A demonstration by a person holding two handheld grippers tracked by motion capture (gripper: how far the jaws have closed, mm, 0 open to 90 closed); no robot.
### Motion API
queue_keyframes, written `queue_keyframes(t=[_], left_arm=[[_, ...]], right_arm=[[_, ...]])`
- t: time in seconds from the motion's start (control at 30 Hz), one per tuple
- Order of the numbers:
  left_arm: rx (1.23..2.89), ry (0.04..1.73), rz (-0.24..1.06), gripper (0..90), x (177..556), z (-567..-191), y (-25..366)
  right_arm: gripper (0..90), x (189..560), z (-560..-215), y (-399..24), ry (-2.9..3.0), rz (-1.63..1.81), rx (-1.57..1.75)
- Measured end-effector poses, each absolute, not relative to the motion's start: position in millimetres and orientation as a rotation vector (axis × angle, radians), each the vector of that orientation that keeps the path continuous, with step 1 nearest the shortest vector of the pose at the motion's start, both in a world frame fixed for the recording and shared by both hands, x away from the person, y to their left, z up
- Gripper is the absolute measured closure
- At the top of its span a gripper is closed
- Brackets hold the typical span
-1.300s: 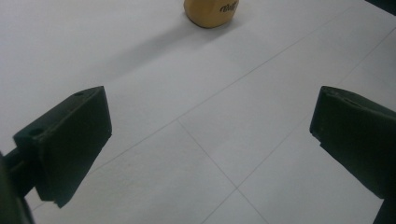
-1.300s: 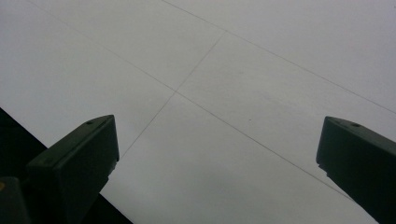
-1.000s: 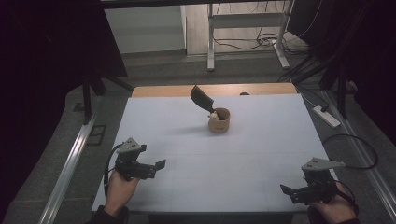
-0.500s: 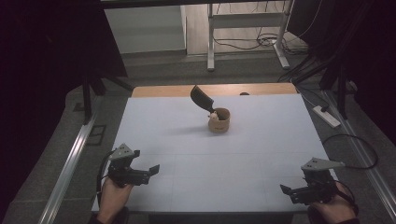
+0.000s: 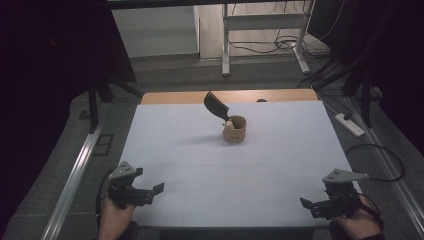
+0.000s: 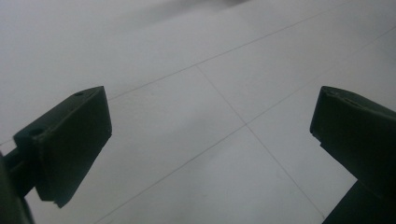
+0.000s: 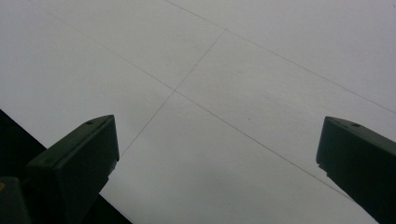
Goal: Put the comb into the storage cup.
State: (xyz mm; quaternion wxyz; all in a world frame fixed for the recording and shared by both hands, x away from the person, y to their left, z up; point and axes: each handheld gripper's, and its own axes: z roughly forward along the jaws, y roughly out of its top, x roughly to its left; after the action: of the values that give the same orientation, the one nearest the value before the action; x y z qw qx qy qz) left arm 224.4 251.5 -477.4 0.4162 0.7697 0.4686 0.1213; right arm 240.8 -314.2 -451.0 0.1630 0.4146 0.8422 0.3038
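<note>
White tabletop (image 5: 280, 165) looks basically untouched so far: wooden cup (image 5: 234, 128) with the dark scoop (image 5: 215, 105) sits mid-far, well apart from the left gripper (image 5: 152, 191) and right gripper (image 5: 311, 205), both jaws spread wide, nothing grabbed.

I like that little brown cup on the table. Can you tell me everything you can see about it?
The cup is small, round and tan, perhaps wood or card; its material is hard to tell. It stands upright on the white table, toward the far middle, alone. A black spoon-like tool sticks out of it, leaning up and to the left, with its wide dark end in the air. Something pale sits at the cup's rim, too small to name. A faint shadow falls to its left. Both grippers are far from it.
</note>
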Motion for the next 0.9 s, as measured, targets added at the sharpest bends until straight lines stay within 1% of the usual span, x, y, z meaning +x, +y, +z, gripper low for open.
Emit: queue_keyframes(t=[0.37,0.9], left_arm=[[1.922,1.206,0.325,0.0,212.8,-478.6,259.2],[1.981,1.242,0.333,0.0,207.0,-478.1,258.4]], right_arm=[[0.0,241.0,-451.0,-314.0,2.4,0.867,1.183],[0.0,240.9,-450.7,-313.7,2.394,0.863,1.189]])
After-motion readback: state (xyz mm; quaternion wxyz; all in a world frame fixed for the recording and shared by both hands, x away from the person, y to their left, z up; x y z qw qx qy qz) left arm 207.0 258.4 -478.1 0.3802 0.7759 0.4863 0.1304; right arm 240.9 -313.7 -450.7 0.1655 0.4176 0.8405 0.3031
